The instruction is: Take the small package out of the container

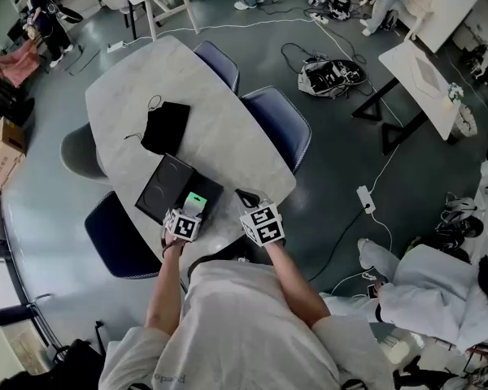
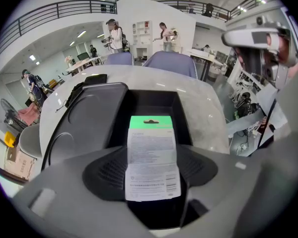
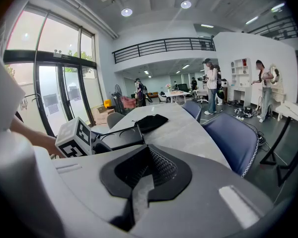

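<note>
A small white package with a green top [image 2: 152,155] stands upright between the pads of my left gripper [image 2: 152,175], which is shut on it. Its green end reaches over the open black container [image 2: 156,103], whose lid [image 2: 87,120] lies flat to the left. In the head view the package [image 1: 196,202] is at the container's [image 1: 208,189] near edge, just ahead of the left gripper [image 1: 191,212]. My right gripper [image 1: 248,199] is off to the right of the container, above the table. Its jaws [image 3: 141,180] are shut with nothing between them.
A black pouch with a cord [image 1: 165,127] lies further along the grey oval table [image 1: 220,149]. Blue chairs [image 1: 278,123] stand on the right side, with more on the left [image 1: 114,238]. Cables, other tables and people fill the floor around.
</note>
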A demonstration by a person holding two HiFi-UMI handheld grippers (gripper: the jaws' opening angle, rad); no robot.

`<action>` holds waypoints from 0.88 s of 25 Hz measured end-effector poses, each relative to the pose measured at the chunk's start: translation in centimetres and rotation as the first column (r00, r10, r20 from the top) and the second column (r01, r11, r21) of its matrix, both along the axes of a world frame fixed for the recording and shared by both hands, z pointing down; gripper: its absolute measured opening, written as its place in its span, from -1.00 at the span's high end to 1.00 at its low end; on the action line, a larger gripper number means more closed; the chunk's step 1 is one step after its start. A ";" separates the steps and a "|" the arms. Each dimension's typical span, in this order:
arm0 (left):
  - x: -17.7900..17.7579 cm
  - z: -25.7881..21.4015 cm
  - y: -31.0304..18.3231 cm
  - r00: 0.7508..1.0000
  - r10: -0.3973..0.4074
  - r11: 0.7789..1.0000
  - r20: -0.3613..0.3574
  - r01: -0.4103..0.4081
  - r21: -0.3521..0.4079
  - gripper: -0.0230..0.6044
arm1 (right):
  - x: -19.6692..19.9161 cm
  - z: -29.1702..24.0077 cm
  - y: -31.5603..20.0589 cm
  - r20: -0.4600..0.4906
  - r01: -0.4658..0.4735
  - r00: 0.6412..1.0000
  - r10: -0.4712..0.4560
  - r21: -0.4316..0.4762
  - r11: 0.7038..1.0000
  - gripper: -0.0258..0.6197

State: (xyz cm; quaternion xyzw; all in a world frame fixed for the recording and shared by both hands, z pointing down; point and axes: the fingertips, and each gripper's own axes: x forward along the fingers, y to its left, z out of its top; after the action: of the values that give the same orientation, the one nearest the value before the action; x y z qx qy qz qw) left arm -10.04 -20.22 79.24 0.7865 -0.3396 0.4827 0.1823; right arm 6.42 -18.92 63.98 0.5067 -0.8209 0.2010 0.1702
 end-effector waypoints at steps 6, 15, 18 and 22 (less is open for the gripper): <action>0.0 -1.3 -0.1 0.999 -0.007 1.000 -0.032 0.008 0.030 -0.21 | -0.4 0.6 0.3 -0.003 0.003 1.000 -0.003 -0.007 1.000 0.91; 0.5 -4.3 0.4 0.995 -0.014 0.996 -0.095 0.022 0.092 -0.21 | -1.2 0.9 1.9 -0.005 0.013 1.000 -0.013 -0.008 1.000 0.91; 0.7 -5.5 0.8 0.993 -0.024 0.993 -0.113 0.036 0.108 -0.21 | -1.5 1.2 2.5 -0.003 0.023 1.000 -0.023 -0.019 1.000 0.91; 1.1 -7.4 0.8 0.985 -0.040 0.988 -0.166 0.064 0.142 -0.21 | -1.6 1.7 2.9 -0.009 0.028 1.000 -0.029 -0.026 0.999 0.91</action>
State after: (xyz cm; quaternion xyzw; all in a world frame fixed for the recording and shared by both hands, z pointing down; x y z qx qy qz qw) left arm -8.91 -19.38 71.85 0.8253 -0.3787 0.3857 0.1638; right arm 4.82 -15.98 65.66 0.4936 -0.8246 0.2069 0.1835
